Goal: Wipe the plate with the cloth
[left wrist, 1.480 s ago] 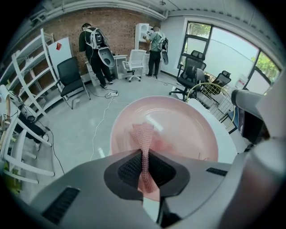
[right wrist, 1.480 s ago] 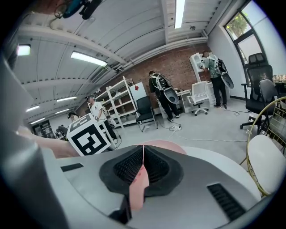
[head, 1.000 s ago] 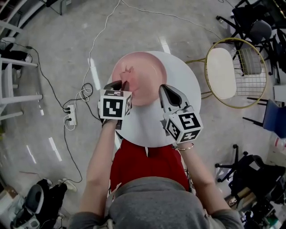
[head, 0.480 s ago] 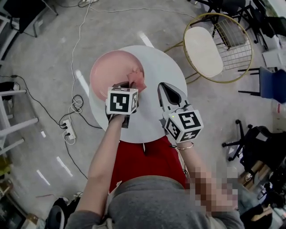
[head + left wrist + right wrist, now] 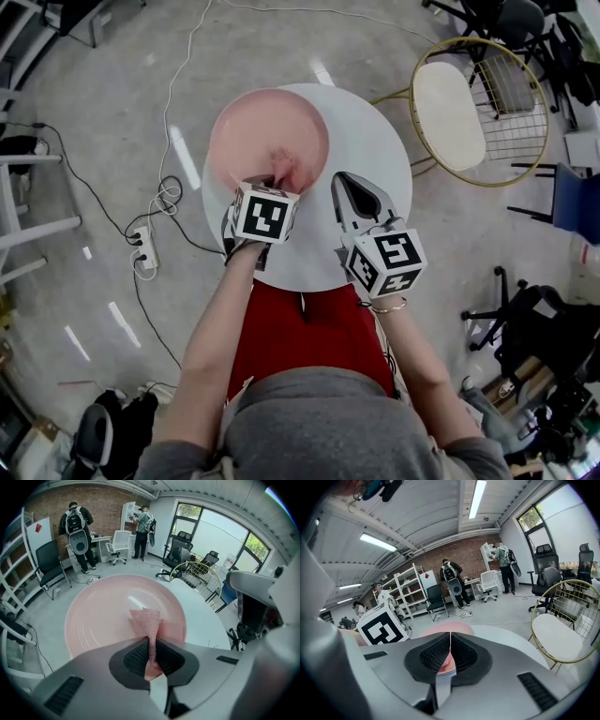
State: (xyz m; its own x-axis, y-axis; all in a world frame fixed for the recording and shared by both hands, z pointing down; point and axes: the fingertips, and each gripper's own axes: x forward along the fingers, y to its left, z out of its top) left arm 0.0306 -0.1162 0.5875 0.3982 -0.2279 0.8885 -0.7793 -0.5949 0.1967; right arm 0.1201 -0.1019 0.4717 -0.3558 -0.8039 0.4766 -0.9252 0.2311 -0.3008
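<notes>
The left tool [image 5: 151, 649] is clamped on a pink mesh cloth [image 5: 148, 620], whose free end lies spread on the near part of the pink plate [image 5: 93, 616]. The plate sits on the left side of the round white tabletop [image 5: 370, 155], reaching close to its far edge. The right tool [image 5: 450, 649] is just beside the plate on its right, above bare tabletop, its jaws pressed together with nothing between them. A gold-framed chair [image 5: 450, 112] with a white seat stands near the tabletop, off to the right.
</notes>
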